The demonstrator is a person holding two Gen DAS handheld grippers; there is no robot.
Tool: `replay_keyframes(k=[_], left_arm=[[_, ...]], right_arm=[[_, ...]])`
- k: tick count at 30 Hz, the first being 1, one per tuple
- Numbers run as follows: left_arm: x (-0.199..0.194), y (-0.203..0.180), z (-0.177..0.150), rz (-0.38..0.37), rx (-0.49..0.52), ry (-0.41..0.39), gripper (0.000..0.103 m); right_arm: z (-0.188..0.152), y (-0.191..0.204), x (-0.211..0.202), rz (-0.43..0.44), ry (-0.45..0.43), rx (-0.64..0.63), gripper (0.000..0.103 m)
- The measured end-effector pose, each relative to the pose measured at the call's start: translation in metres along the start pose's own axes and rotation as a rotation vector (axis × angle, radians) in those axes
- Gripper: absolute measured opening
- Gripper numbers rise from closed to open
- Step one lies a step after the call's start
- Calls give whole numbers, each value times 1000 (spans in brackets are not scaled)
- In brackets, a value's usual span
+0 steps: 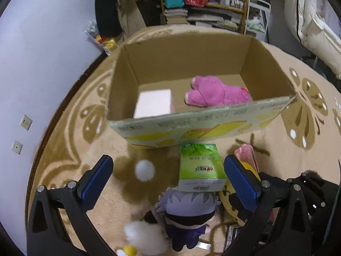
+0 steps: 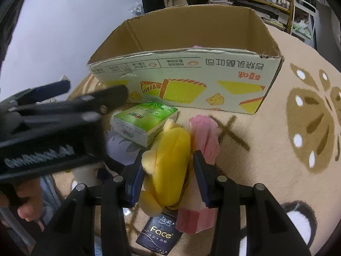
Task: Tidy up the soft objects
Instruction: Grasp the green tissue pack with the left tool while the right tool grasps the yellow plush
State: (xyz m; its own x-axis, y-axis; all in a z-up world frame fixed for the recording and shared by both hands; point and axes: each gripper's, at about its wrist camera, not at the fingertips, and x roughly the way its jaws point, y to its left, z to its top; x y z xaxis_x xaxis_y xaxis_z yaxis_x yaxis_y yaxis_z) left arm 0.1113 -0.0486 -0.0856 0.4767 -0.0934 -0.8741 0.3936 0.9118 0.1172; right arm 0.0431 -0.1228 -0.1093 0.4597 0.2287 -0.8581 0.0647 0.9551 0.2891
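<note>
Yellow plush toy (image 2: 170,162) sits between the right gripper (image 2: 168,179) fingers, long axis along them, apparently clamped. Cardboard box (image 2: 191,81) lies straight ahead on the rug. Left gripper (image 1: 168,179) hangs wide open, empty, above the green tissue pack (image 1: 199,168).

Patterned beige carpet (image 1: 277,132) — cluttered shelves (image 1: 213,8)
</note>
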Motion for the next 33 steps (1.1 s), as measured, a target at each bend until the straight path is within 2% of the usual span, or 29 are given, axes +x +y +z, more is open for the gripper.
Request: replay_keyframes(k=[4, 9, 11, 16, 18, 20, 22, 24, 25, 26, 30, 33], left_arm=[[8, -3, -1, -26, 0, 29, 103], [23, -1, -3, -103, -45, 103, 102], [28, 1, -5, -102, -64, 120, 102], [30, -4, -6, -70, -29, 118, 102], [32, -8, -8, -68, -9, 126, 96], [35, -11, -8, -92, -6, 139, 82], [37, -12, -8, -106, -9, 140, 75], [35, -16, -8, -119, -5, 120, 64], [33, -17, -8, -128, -1, 113, 54], [32, -19, -8, -138, 3, 107, 51], [30, -22, -10, -116, 19, 87, 51], [24, -16, -11, -108, -11, 71, 51]], right_arm=[[0, -1, 0, -2, -4, -4, 48], [1, -2, -1, 4, -5, -5, 48], [1, -2, 1, 6, -6, -4, 48], [3, -1, 2, 8, 1, -9, 48], [4, 1, 2, 0, -1, -15, 47], [4, 2, 1, -2, -10, -14, 36], [3, 3, 1, -3, -13, -15, 36], [3, 4, 1, -4, -16, -18, 35], [2, 4, 1, -4, -17, -19, 35], [2, 5, 1, -5, -17, -20, 35], [3, 6, 0, -10, -26, -18, 33], [2, 7, 0, -10, -26, -22, 32]])
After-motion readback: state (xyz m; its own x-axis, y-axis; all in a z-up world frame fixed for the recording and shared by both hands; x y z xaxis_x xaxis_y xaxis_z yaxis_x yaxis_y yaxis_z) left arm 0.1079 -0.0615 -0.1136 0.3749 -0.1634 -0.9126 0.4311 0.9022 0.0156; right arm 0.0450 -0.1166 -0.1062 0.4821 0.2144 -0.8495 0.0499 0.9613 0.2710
